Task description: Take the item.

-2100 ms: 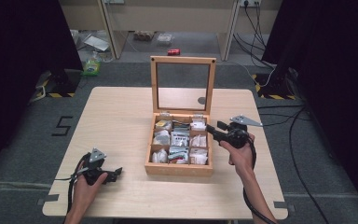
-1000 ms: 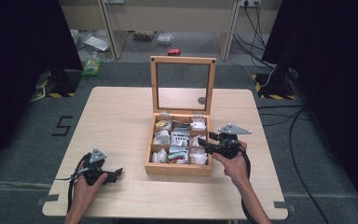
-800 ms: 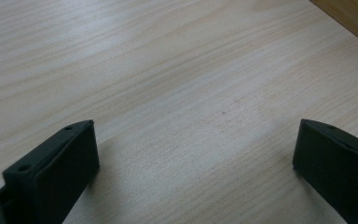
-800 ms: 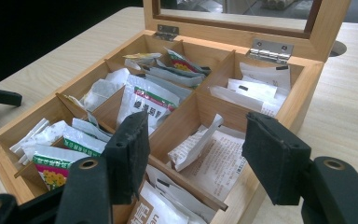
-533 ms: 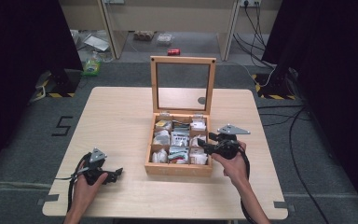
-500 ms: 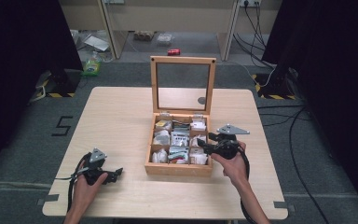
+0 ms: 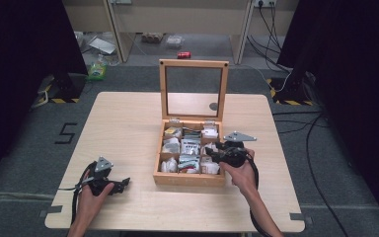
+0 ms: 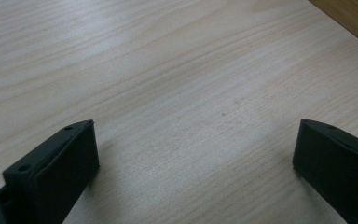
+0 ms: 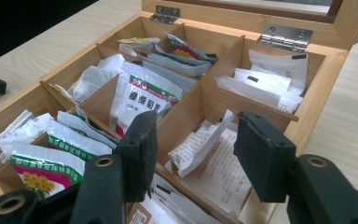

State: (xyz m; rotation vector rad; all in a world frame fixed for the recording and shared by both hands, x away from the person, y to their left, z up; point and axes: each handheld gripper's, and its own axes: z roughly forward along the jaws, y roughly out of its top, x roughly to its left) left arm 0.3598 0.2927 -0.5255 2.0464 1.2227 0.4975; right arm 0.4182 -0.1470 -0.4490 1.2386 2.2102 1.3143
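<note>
In the high view the wooden box (image 7: 190, 177) sits right of centre on the worktop (image 7: 128, 128), its glass-paned lid (image 7: 193, 89) standing upright at the far side. The right gripper (image 7: 211, 154) is at the box's right edge, just above the lower-right compartments, while the left gripper (image 7: 124, 183) rests on the worktop in the lower left of the frame, well apart from the box.

The right gripper view gives what the high view cannot — the contents. Its fingers (image 9: 140, 149) have just been closing and stand part-way apart on either side of a white printed sachet (image 9: 198, 147) that leans up in a compartment at the lower centre of that frame; the pads do not yet press on it. Green-and-white sachets (image 9: 142, 95) fill the middle compartment, flower-printed ones (image 9: 46, 170) the lower left, plain white ones (image 9: 272, 77) the upper right, below a metal hinge (image 9: 286, 35).

The left gripper view shows bare wood grain between wide-apart fingers (image 8: 65, 163) — nothing lies between them — and a corner of the box (image 8: 349, 18) at the upper right.
</note>
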